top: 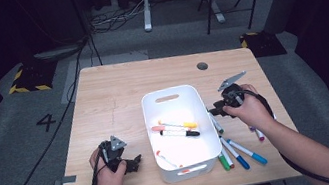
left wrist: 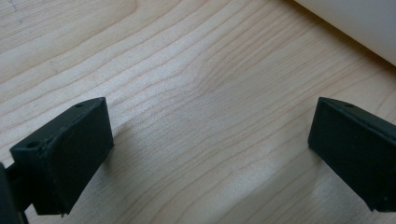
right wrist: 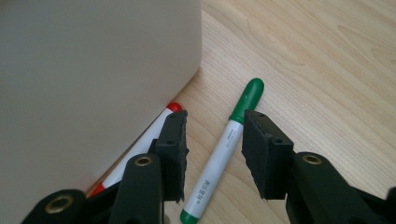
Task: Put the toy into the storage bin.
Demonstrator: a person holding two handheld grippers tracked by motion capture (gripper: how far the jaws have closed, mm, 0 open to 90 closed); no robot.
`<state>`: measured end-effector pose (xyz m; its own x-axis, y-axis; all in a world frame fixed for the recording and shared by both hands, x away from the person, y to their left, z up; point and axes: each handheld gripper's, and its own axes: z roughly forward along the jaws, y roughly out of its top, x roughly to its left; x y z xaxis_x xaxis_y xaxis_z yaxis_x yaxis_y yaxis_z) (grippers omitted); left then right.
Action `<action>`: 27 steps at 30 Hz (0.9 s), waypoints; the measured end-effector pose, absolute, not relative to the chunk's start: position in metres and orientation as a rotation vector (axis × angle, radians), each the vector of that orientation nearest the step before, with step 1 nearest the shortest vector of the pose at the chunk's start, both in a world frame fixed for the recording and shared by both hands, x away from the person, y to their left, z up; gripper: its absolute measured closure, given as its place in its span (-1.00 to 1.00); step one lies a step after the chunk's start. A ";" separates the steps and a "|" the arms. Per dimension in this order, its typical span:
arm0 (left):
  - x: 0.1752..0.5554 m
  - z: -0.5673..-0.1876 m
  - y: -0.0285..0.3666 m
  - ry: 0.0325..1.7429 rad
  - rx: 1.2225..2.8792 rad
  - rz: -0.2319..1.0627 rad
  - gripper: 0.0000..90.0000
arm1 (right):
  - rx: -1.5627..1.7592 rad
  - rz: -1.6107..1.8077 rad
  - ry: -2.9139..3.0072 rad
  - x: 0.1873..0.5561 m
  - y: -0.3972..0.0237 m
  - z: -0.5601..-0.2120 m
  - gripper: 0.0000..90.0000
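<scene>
Sorting markers into the white bin [top: 173, 96]: four already inside, about six left on the table [top: 101, 93]. Right gripper [right wrist: 212, 137] straddling a green marker [right wrist: 224, 149] beside the bin, jaws part-closed, not yet gripping. Left gripper [left wrist: 210, 140] wide open, empty, over bare table.

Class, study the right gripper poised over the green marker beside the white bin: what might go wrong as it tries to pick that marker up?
1. The right gripper straddles the green marker without pressing it; the round barrel may roll away.
2. The red marker lies against the white bin just beside one jaw, which might catch it or the bin wall.
</scene>
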<state>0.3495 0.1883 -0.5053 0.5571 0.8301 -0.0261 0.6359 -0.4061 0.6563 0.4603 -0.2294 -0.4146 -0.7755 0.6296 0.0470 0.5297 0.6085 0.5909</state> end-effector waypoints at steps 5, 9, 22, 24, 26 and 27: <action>0.350 -0.505 0.188 1.172 2.172 0.406 -1.00 | 0.972 0.886 2.669 0.467 -0.227 -0.430 0.35; 0.349 -0.505 0.188 1.173 2.171 0.405 -1.00 | 1.000 0.852 2.679 0.469 -0.225 -0.440 0.35; 0.349 -0.505 0.188 1.171 2.173 0.404 -1.00 | 0.993 0.766 2.701 0.479 -0.224 -0.463 0.50; 0.349 -0.505 0.188 1.173 2.171 0.405 -1.00 | 0.984 0.746 2.699 0.480 -0.225 -0.465 0.56; 0.349 -0.505 0.188 1.173 2.171 0.407 -1.00 | 0.987 0.726 2.703 0.480 -0.226 -0.467 0.57; 0.350 -0.505 0.188 1.171 2.173 0.408 -1.00 | 0.996 0.718 2.695 0.481 -0.227 -0.468 0.58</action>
<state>0.3495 0.1884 -0.5052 0.5572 0.8300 -0.0245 0.6354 -0.4072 0.6561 0.4809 -0.2265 -0.4684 -0.7596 0.6504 -0.0012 0.5637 0.6593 0.4976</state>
